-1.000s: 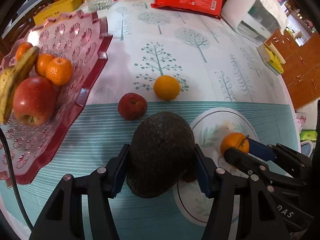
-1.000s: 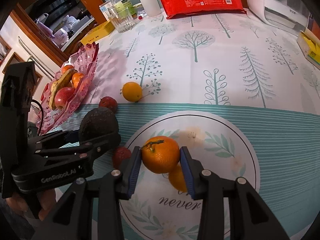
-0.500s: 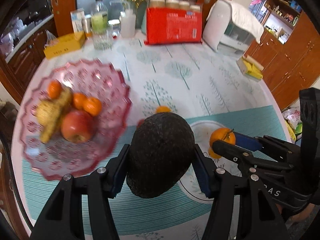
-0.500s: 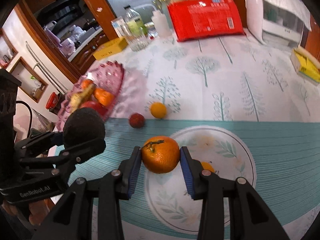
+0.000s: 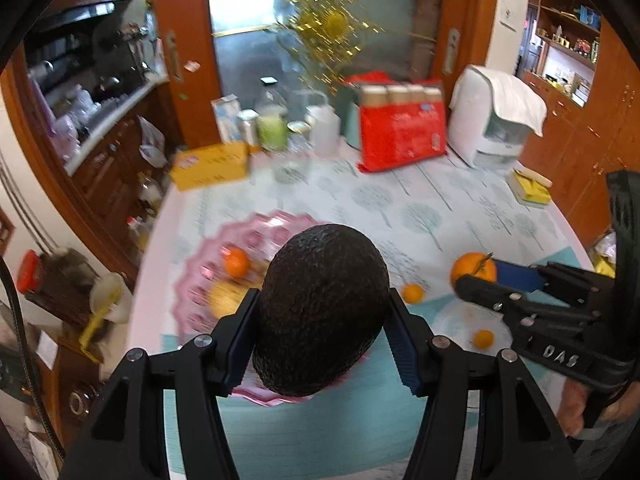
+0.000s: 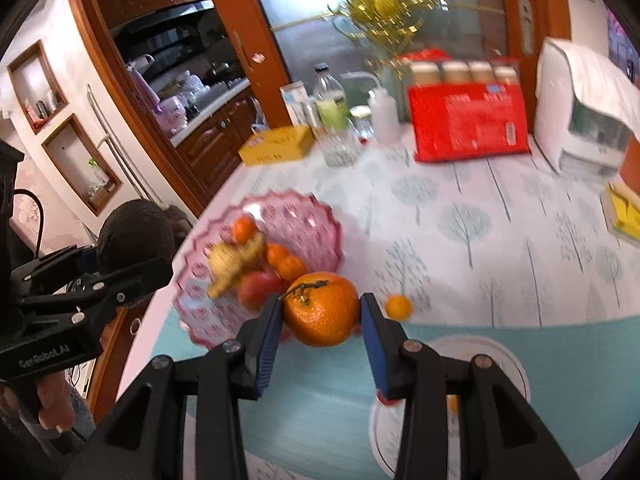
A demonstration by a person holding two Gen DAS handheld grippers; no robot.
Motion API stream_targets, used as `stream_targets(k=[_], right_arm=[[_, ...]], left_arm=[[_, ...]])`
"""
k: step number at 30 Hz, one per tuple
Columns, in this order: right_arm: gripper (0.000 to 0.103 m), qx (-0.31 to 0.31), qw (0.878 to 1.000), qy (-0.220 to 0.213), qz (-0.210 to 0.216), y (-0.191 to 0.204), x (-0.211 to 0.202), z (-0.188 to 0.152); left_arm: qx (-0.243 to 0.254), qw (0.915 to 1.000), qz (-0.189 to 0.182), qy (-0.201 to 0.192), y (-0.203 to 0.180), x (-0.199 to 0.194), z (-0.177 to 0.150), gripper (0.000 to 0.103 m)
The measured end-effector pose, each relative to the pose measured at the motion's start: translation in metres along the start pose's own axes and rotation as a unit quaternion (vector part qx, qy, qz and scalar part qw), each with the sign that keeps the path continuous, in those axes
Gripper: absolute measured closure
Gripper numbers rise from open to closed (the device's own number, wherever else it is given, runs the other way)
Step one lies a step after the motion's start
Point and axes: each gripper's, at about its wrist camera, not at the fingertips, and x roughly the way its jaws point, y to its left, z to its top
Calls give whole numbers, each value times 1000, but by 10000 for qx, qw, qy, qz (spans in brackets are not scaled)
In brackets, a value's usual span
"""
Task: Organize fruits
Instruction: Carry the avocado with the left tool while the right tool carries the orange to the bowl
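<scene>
Left wrist view: an avocado (image 5: 322, 312) is clamped between the pads of the left hand-held gripper (image 5: 322, 322), gripped around its middle, held up off the table (image 5: 440, 216). The pink bowl (image 5: 192, 280) sits ahead and a bit left of the jaws, mostly hidden behind the avocado, with a tangerine (image 5: 236, 262) and something yellow seen in it through the blur. Off to the right, the right hand-held gripper (image 5: 476, 276) is seen with an orange (image 5: 472, 266) pinched at its tip. Two small oranges are left on the table just beyond the jaws on the right.

So the carry to the bowl looks like the step in hand. It'd be done best with the avocado kept low-ish and brought over a free patch of the bowl, not dropped from height, since it's heavy and the fruit under it could get bruised or knocked out.

Right wrist view: the orange (image 6: 322, 308) is clamped in the right hand-held gripper (image 6: 320, 322), stem up, the bowl (image 6: 312, 216) just ahead and left. A banana (image 6: 236, 260), apple and tangerines are piled on its near side, so the far side should probably be aimed for. The left hand-held gripper (image 6: 132, 256) with the avocado (image 6: 134, 236) is at the far left, so one drop at a time is advised to avoid a clash.
</scene>
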Motion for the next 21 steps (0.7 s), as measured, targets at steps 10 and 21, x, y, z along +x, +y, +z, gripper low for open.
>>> stream_targets(k=[10,21], right_arm=[[63,49,9999,98,-86,39,48,37],[63,280,9950,895,-351,43,130,21]], left_arm=[[-110,9995,-4,288,59,29,-3,45],[-92,9916,-687,1093,76,118,-49,45]])
